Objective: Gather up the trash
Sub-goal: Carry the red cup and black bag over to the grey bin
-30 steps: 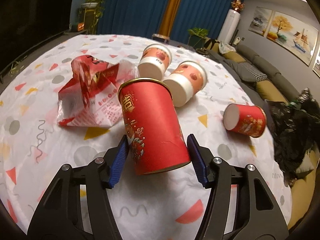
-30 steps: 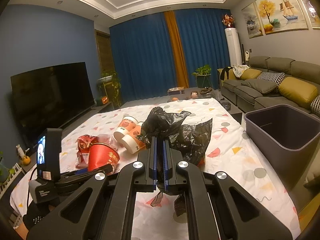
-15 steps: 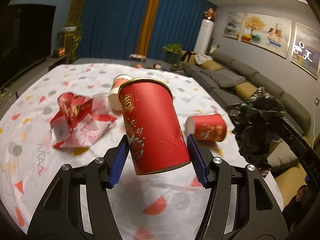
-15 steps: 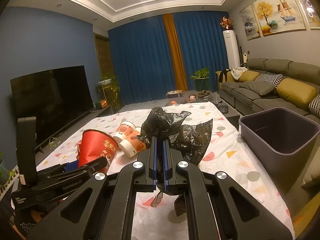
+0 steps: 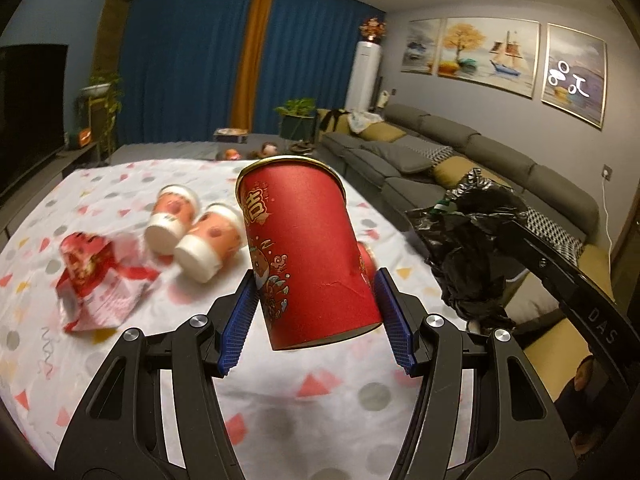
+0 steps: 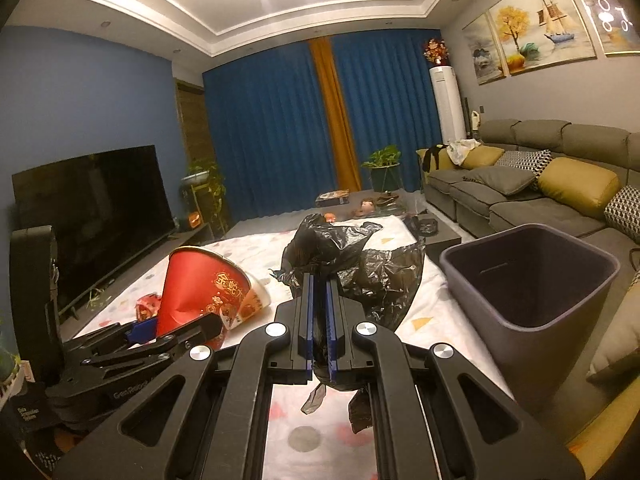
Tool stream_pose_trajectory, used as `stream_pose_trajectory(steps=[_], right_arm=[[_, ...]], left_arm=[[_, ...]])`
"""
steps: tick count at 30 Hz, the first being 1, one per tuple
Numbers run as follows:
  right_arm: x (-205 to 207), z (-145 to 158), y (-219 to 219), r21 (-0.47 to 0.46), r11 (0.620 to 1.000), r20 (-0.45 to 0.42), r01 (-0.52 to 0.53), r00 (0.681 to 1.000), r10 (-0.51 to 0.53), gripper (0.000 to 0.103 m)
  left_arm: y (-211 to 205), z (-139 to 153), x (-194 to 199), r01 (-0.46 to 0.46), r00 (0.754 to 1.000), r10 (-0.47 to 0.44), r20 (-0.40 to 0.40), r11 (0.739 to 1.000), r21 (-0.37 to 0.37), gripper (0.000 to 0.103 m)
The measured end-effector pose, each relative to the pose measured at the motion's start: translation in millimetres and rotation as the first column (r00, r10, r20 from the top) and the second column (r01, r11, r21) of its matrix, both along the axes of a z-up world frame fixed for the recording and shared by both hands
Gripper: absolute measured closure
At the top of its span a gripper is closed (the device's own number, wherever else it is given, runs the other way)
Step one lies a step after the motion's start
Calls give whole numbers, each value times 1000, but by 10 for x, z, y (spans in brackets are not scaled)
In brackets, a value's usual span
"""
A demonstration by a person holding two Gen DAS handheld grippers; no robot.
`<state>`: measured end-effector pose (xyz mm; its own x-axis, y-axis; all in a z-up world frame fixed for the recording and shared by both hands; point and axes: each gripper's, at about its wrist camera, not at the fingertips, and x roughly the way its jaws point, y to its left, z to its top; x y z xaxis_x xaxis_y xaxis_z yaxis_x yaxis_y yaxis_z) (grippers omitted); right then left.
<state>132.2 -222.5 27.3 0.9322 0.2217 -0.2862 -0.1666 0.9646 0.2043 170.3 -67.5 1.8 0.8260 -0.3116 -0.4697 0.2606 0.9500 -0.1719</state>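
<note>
The right gripper pinches a black trash bag — grey bin just right, red cup left.

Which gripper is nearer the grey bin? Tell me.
Right. The right gripper, clamping the black bag, sits just beside the grey bin; the left gripper, holding the red cup, is farther off.

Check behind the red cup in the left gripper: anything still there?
A sliver of another red cup shows behind the held red cup in the left gripper; the rest is hidden.
</note>
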Motion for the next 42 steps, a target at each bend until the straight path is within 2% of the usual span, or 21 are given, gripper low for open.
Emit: stream_pose_trajectory(steps=[11,26,35,42], right_arm=[[-26,145,-423,-8,996,45,93,995,-93,96],[13,214,-966,-3,976,76,217,973,-216,96],[215,270,-1300,27,955,90,296,951,-297,96],[418,176,-1448,25,949,66,315,947,-316,96]], left_arm=[[-588,140,87,100,994,-101,42,995,28,45],[-1349,301,316,213,972,-219,88,975,68,45],[-1815,393,511,281,949,-288,131,957,71,45],[-2091,288,678,326,934,-333,132,942,76,45]])
